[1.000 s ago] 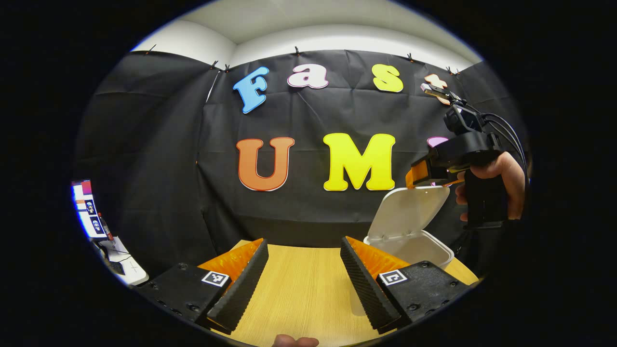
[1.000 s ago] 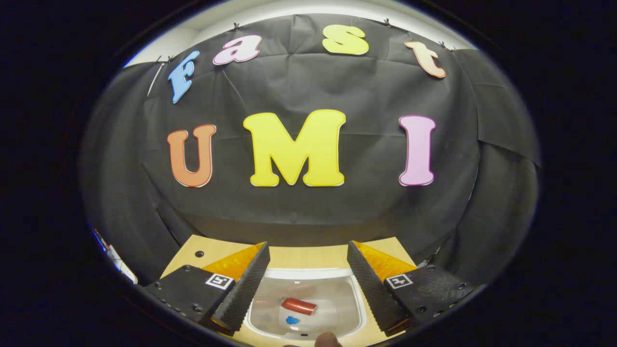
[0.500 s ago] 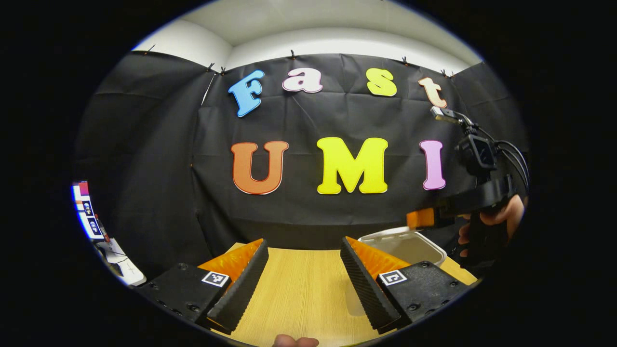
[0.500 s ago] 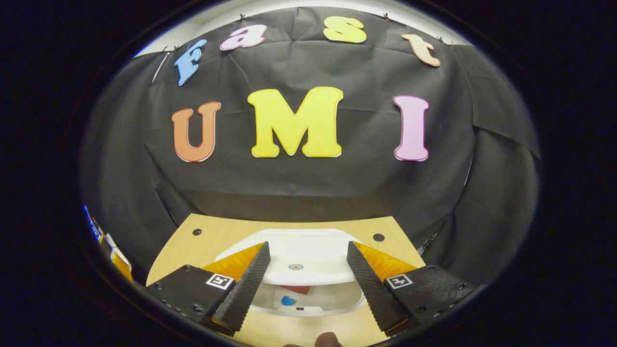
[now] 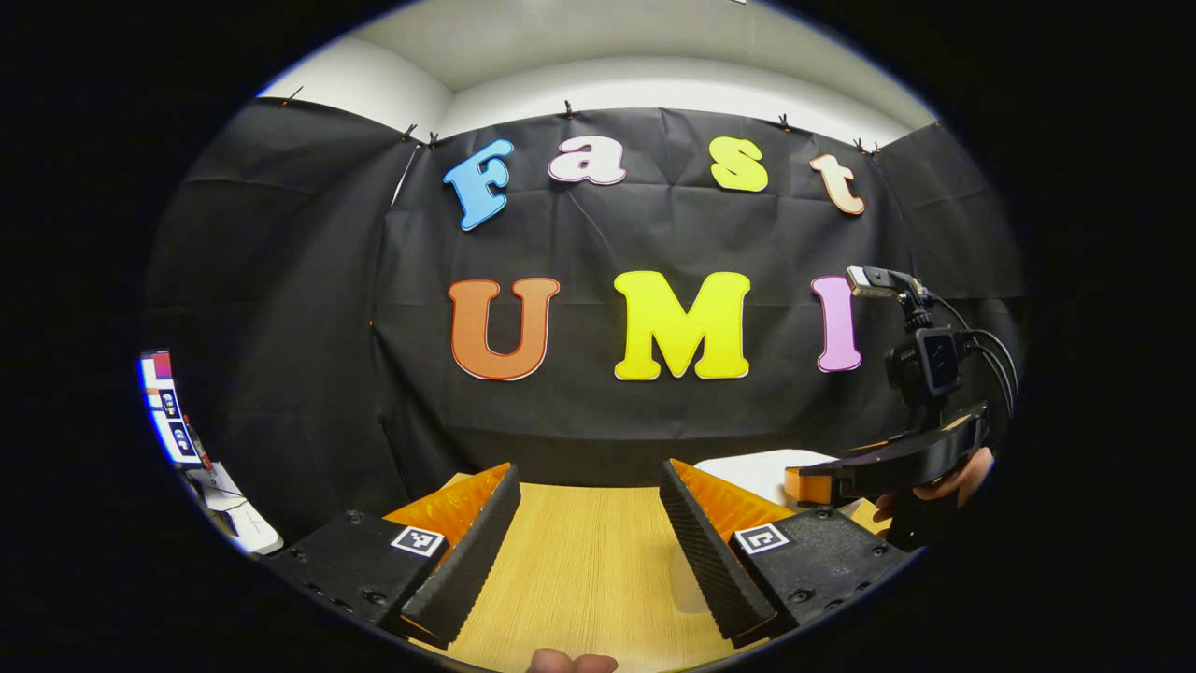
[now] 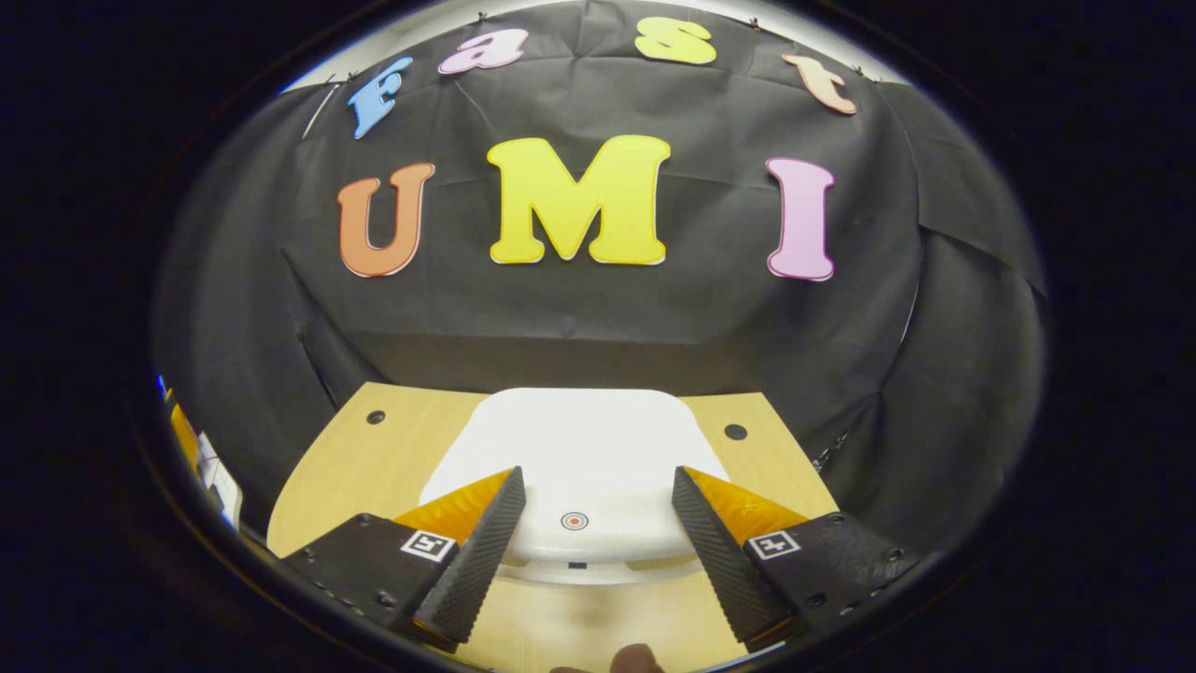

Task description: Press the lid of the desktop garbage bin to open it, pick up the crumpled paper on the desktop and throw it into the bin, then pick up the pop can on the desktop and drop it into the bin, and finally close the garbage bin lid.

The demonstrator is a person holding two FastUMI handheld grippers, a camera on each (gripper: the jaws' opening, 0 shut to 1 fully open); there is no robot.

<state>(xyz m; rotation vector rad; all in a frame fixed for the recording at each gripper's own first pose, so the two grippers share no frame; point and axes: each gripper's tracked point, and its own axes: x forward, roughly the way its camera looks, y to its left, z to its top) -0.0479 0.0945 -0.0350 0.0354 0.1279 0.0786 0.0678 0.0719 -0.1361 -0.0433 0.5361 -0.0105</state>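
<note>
The lid [image 6: 579,458] of the bin has been pushed down; a second ago it stood up and the red can could be seen inside. Now the lid lies flat, so the last job looks nearly done. The white bin sits on the wooden table [image 6: 374,449], near the black wall. The right gripper [image 6: 598,523] is held over the lid's front, fingers wide apart, nothing gripped. The left gripper [image 5: 589,533] is held open over bare table, nothing in it.
</note>
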